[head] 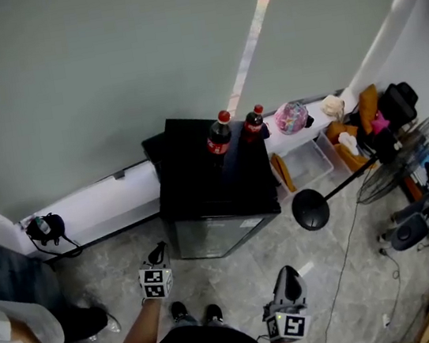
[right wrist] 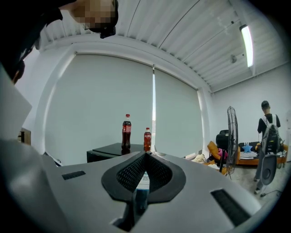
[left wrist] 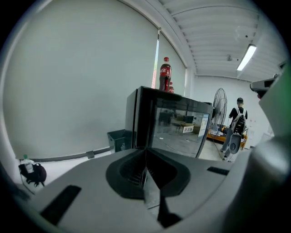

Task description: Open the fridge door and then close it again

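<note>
A black mini fridge [head: 216, 190] with a glass door [head: 212, 237] stands against the wall, its door closed. Two cola bottles [head: 219, 134] stand on top of it. My left gripper [head: 157, 255] hovers just off the door's left front corner, apart from it, jaws shut with nothing between them. In the left gripper view the left gripper [left wrist: 145, 159] points at the fridge [left wrist: 170, 123] from the left, tilted down a little. My right gripper [head: 289, 277] hangs further back on the right, jaws shut and empty. The right gripper [right wrist: 146, 158] points level across the fridge top [right wrist: 113, 150].
A floor fan [head: 398, 158] with a round black base [head: 310, 210] stands right of the fridge, beside a clear bin [head: 307, 165] and piled bags. A small bin [left wrist: 119, 139] sits left of the fridge. A black bag [head: 46, 229] lies on the white ledge. Another person [head: 19, 332] crouches at left.
</note>
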Available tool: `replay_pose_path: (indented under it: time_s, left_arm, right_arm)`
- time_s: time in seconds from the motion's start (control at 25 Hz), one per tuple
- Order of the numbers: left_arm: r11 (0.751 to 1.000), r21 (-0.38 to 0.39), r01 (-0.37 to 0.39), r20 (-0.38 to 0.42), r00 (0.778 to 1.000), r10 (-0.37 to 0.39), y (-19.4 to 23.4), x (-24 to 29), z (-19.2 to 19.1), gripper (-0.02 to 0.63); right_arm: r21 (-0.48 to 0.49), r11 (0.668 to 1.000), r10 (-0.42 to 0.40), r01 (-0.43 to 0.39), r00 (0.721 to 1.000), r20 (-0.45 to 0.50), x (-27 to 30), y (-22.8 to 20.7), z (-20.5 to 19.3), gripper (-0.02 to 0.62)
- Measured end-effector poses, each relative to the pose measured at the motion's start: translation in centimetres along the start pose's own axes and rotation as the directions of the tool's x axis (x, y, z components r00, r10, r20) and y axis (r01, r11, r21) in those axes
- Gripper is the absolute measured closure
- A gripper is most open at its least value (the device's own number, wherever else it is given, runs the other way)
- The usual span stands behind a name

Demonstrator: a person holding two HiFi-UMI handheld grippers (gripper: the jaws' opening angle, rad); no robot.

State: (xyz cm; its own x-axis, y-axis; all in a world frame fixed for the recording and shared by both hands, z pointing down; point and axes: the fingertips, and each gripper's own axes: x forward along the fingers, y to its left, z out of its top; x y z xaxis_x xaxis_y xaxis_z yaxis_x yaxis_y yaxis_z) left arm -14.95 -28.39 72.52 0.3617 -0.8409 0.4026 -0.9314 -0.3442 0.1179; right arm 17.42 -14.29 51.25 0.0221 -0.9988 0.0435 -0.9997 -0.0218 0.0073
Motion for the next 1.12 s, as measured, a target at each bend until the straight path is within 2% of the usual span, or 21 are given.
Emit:
replay_pose_path:
  time_s: [0.08,0.2,0.36,0.64,0.84,0.96,1.12]
  left_arm:
    - [1.000,0.012,0.017,-0.031,0.999,-0.016,0.5,1.4,-0.8,0.592]
    - [0.998,0.023,0.050,-0.083,0.995,-0.048,0.9,3.3,-1.9,0.537]
    - [0.996,0.033,0.087,-0.134,0.988,-0.082,1.0,5.1,-3.1,0.509]
    - [0.987,0.043,0.153,-0.158,0.977,-0.144,1.4,7.6,-3.8,0.485]
    - [0.968,0.086,0.235,-0.169,0.961,-0.218,1.1,7.6,-3.4,0.483]
    - [0.947,0.146,0.286,-0.194,0.947,-0.256,0.9,7.7,-3.2,0.486]
    - [0.921,0.173,0.350,-0.220,0.925,-0.311,0.9,7.7,-3.4,0.494]
  right_arm:
    - [-0.006,1.000,-0.014,0.014,1.000,-0.008,-0.1,0.1,-0.1,0.591]
    - [-0.008,1.000,-0.026,0.026,1.000,-0.010,-0.2,0.1,-0.1,0.591]
    - [-0.026,0.998,-0.063,0.062,0.998,-0.029,-0.8,-0.7,-0.4,0.591]
    - [-0.016,0.993,-0.114,0.113,0.992,-0.059,-1.2,-0.9,-0.4,0.591]
    - [-0.048,0.993,-0.108,0.107,0.993,-0.038,-1.2,-0.8,-0.4,0.591]
    - [-0.070,0.993,-0.097,0.095,0.995,-0.027,-1.1,-0.8,-0.5,0.591]
    - [-0.070,0.993,-0.094,0.091,0.995,-0.037,-1.1,-0.7,-0.7,0.591]
